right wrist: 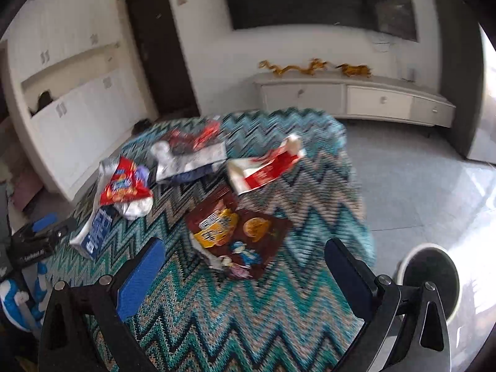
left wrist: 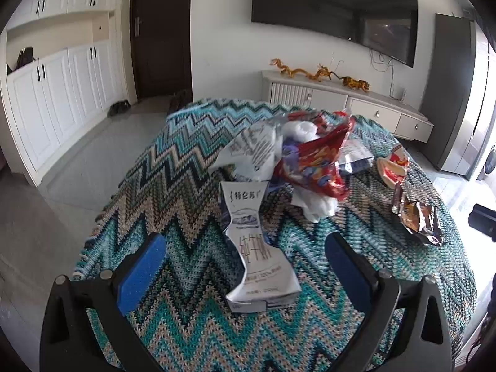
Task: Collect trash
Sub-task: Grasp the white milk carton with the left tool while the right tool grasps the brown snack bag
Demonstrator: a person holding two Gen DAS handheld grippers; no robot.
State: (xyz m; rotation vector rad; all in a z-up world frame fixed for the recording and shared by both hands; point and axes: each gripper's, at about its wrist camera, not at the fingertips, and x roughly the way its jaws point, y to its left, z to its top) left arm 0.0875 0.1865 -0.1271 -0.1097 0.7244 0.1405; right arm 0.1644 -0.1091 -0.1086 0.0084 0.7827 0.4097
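Note:
A crushed white milk carton lies on the zigzag cloth, between the spread fingers of my open left gripper. Behind it sits a heap: a white bag, a red snack bag and crumpled white plastic. A brown snack wrapper lies to the right. In the right wrist view my open right gripper hovers over the brown snack wrapper. Beyond it lie a red-and-white wrapper, the red snack bag and the milk carton. The left gripper shows at the left edge.
The cloth covers a table that drops off to tiled floor on the right. A round dark bin stands on the floor by the right gripper. A white TV cabinet and white cupboards line the walls.

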